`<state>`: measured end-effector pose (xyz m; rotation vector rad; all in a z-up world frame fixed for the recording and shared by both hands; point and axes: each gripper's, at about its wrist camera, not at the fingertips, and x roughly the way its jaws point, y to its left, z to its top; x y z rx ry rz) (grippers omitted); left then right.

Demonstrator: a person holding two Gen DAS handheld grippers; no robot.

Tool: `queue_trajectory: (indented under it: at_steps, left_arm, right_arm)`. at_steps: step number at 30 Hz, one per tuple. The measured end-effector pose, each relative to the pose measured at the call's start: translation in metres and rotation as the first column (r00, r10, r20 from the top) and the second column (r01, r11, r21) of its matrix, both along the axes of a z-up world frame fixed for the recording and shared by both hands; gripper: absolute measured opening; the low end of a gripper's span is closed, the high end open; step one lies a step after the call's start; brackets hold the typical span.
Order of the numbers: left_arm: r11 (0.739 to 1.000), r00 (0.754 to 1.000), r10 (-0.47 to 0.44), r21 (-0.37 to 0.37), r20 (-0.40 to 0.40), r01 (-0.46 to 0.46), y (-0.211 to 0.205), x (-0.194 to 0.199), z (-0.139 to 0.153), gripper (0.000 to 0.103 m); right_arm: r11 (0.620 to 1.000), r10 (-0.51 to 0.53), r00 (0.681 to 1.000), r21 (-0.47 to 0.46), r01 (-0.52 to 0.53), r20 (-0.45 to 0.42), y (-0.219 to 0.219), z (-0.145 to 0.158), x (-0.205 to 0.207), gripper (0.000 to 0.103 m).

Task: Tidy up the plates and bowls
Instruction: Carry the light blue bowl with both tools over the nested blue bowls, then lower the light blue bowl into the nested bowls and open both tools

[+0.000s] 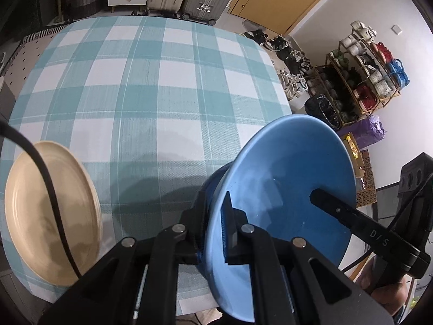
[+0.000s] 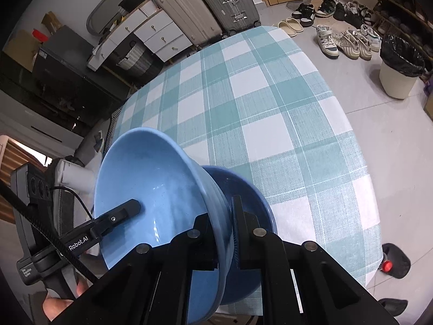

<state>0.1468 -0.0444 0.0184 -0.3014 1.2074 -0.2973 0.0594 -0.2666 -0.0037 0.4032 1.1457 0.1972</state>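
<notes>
A table [image 1: 151, 86] w/ a teal-and-white checked cloth filled most of both views, its far end running toward the suitcases [image 2: 211, 8] and a white chest of drawers [image 2: 151, 35] against the wall. Off the table's right side sat a shoe rack [image 1: 362, 75], loose shoes [image 2: 349, 40] on the tiled floor, and a white bin [image 2: 397, 67] w/ a black liner. Over the near edge of the table were two blue bowls, tipped up on edge: a lighter blue bowl [image 1: 286, 178] w/ its inside facing the left wrist cam, and a darker blue bowl [image 2: 251, 216] seen behind it from the right wrist cam, apparently nested against the lighter one's base. A cream plate [image 1: 51, 211] was at the table's near-left corner, well apart from the bowls, blurred, w/ a black cable [image 1: 46, 178] crossing in front of it. The left gripper [image 1: 213, 233] was pinched on the lighter bowl's rim, one finger inside and one outside. The right gripper [image 2: 224, 230] was pinched on the wall of the same bowl from the other side, w/ its outer finger lying in the darker bowl; whether it also gripped that bowl couldn't be told.
</notes>
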Motion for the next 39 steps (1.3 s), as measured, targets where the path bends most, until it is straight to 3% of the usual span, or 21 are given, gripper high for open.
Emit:
queue_trajectory:
  at_steps: [7, 22, 30, 39]
  left_arm:
    - [0.999, 1.000, -0.023, 0.031, 0.011, 0.023, -0.009, -0.004, -0.010, 0.018]
    - [0.998, 0.999, -0.015, 0.060, 0.029, 0.014, -0.010, -0.003, -0.019, 0.018]
    - [0.987, 0.999, -0.031, 0.157, 0.041, 0.024, -0.017, -0.002, -0.021, 0.018]
    - [0.988, 0.999, -0.031, 0.153, 0.026, 0.026, -0.016, -0.004, -0.025, 0.018]
  right_arm:
    - [0.998, 0.009, 0.999, -0.056, -0.007, 0.039, 0.006, -0.008, -0.003, 0.008]
    - [0.993, 0.042, 0.999, -0.107, -0.041, 0.006, 0.011, -0.034, -0.005, 0.008]
    - [0.990, 0.041, 0.999, -0.133, -0.041, -0.005, 0.001, -0.034, -0.005, 0.008]
    - [0.971, 0.090, 0.996, -0.223, -0.084, 0.016, 0.011, -0.033, -0.011, 0.008]
